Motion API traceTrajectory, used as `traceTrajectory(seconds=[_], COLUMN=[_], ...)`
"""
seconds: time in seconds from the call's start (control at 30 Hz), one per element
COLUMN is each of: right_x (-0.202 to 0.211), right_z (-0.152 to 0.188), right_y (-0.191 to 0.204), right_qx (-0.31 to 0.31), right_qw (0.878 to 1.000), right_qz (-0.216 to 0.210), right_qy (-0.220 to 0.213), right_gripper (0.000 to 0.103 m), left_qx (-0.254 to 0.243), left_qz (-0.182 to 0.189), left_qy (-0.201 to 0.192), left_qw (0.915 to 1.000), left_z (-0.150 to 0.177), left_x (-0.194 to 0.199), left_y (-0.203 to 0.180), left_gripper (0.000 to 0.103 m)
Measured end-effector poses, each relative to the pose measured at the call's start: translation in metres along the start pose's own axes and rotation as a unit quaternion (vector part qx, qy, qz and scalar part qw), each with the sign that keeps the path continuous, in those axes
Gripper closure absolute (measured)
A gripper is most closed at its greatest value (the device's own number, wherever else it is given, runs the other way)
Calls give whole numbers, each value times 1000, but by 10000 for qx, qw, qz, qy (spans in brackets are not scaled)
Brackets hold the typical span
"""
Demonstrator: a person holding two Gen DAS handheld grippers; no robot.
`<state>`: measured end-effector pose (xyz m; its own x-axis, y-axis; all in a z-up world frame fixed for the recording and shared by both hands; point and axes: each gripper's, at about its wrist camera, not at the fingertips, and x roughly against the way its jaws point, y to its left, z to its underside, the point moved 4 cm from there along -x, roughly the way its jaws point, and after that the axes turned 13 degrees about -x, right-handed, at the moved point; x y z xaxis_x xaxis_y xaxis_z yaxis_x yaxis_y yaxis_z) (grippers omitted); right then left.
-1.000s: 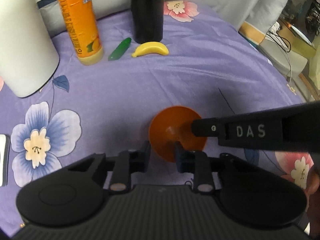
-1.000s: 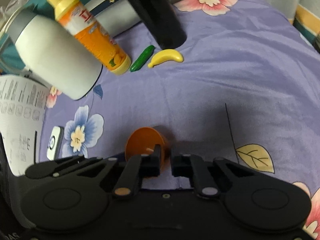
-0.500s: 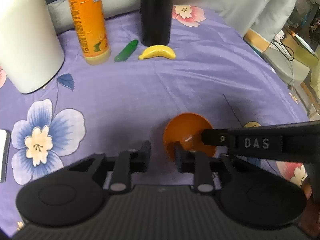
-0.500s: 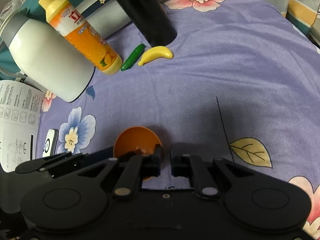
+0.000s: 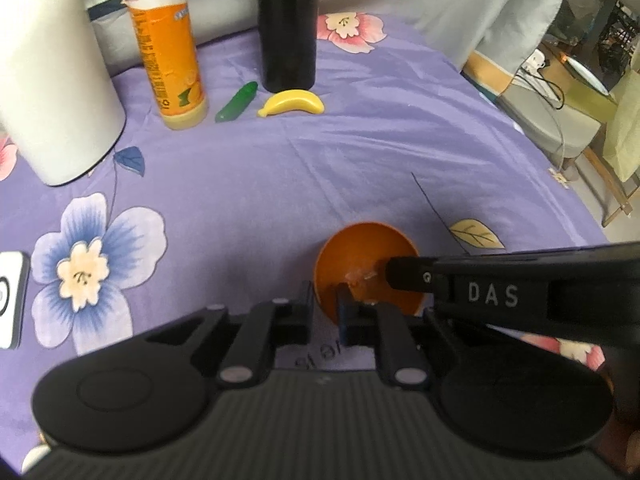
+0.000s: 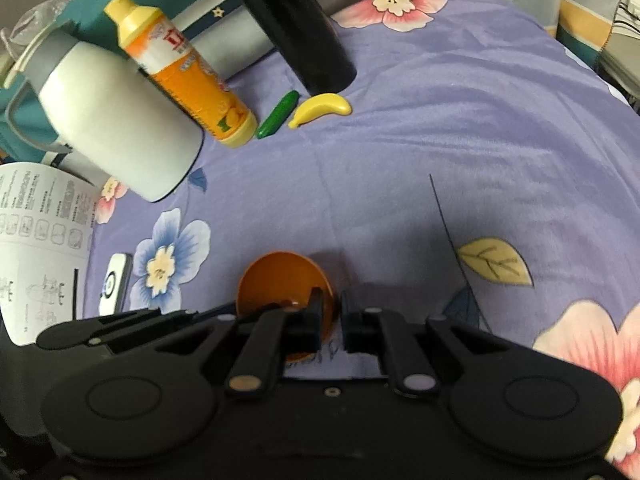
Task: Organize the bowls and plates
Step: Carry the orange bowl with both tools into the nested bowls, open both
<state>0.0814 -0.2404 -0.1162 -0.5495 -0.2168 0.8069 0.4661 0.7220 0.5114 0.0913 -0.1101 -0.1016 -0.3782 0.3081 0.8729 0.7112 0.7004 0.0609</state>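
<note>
A small orange bowl (image 5: 366, 256) is held over the purple flowered cloth (image 5: 304, 168). My left gripper (image 5: 325, 304) is shut on the bowl's near rim, one finger inside and one outside. My right gripper (image 6: 331, 312) is shut on the same bowl (image 6: 276, 280) at its right rim; its finger (image 5: 404, 274) reaches into the bowl from the right in the left wrist view. No plate is in view.
At the back stand a white jug (image 5: 52, 80), an orange bottle (image 5: 168, 52) and a black cylinder (image 5: 286, 24). A green toy cucumber (image 5: 236, 102) and a yellow toy banana (image 5: 292, 103) lie before them. A paper sheet (image 6: 36, 240) and a small white device (image 6: 116, 284) lie left.
The bowl has shifted to the right in the left wrist view, and the left gripper has closed on its rim. The right gripper stays shut on the bowl.
</note>
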Motion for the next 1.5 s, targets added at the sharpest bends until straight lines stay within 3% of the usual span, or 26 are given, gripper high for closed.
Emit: traceTrajectory(seconds=[0.83, 1.13, 1.5], right_x=[72, 77, 72], right_z=[116, 149, 166], right_y=[81, 82, 71], right_qx=[951, 1199, 1240], right_qw=[9943, 9911, 9897], right_qz=[-258, -106, 82], right_qy=[405, 573, 706], right_gripper=[93, 92, 91], left_qx=[550, 590, 574], left_qz=[-143, -60, 46], left_qy=[-367, -353, -211], left_qw=[9977, 9976, 9981], left_z=[119, 152, 167], left_x=[139, 152, 143], left_y=[17, 6, -2], left_gripper=[91, 91, 91])
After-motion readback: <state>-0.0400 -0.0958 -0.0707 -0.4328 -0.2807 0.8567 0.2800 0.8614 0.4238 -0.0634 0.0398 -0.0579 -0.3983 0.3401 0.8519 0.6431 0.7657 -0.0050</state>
